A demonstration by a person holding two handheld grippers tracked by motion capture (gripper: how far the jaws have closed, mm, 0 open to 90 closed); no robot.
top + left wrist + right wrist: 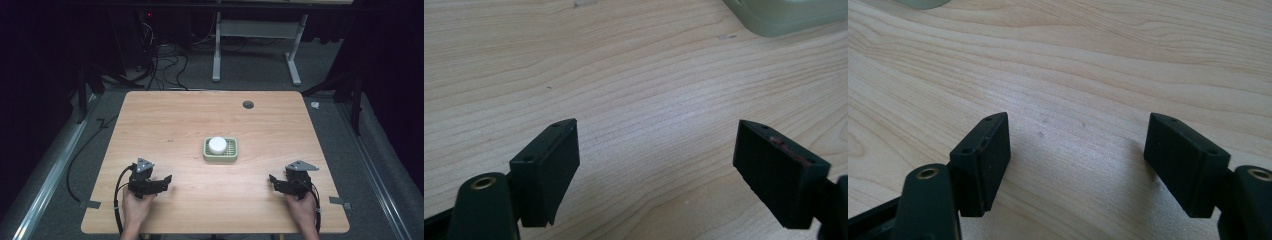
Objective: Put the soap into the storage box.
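A: Where does the tray sit?

B: The pale green tray (pixel 220 150) lies flat near the middle of the wooden surface (pixel 170 125), slightly right of centre. Its long axis runs left to right. A white round lid-like object (pixel 217 145) rests on its left half.

A: And the 2 tools?

B: The left hand-held gripper (pixel 162 181) is at the near left, jaws spread wide over bare wood, aimed right and toward the tray, whose corner (pixel 794 15) shows far off. The right hand-held gripper (pixel 274 181) is at the near right, jaws likewise spread and pinching nothing, aimed left. Both are well apart from the tray.
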